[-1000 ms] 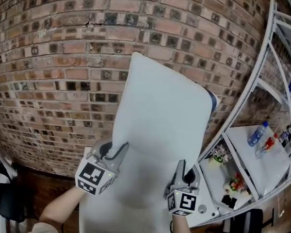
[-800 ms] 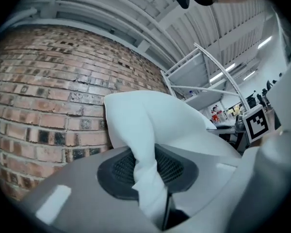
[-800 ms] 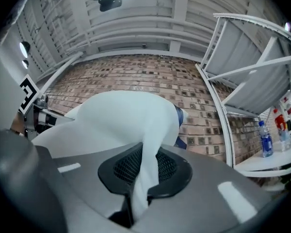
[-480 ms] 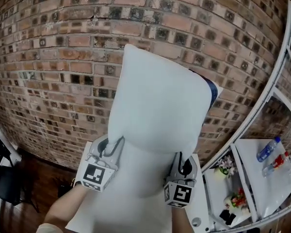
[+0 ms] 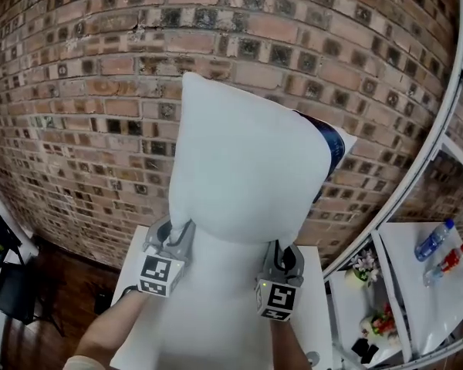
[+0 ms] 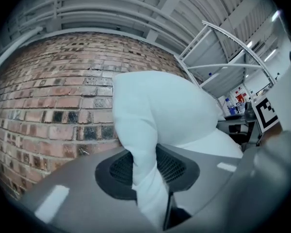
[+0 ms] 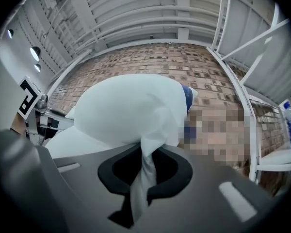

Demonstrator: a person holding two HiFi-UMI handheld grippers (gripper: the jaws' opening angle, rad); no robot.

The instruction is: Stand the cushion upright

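Observation:
A plump white cushion (image 5: pixel 247 168) stands on end against the brick wall (image 5: pixel 85 91), its lower edge on a white surface (image 5: pixel 216 322). My left gripper (image 5: pixel 181 230) pinches its lower left corner. In the left gripper view a fold of the cushion (image 6: pixel 165 110) runs between the jaws of that gripper (image 6: pixel 150 188); these jaws have just been opening a little, with the cloth still between them. My right gripper (image 5: pixel 282 249) is shut on the lower right corner. In the right gripper view a thin pleat of the cushion (image 7: pixel 131 110) is squeezed in that gripper (image 7: pixel 143 178).
A dark blue and white thing (image 5: pixel 333 146) peeks out behind the cushion's right edge. A white metal rack (image 5: pixel 447 129) curves down the right side, with bottles (image 5: pixel 432 241) and small items on a white shelf below. A black chair (image 5: pixel 4 291) stands at the lower left.
Both grippers have moved forward toward the wall and lower, carrying the cushion with them. The cushion now stands straighter, with its bottom closer to the white surface.

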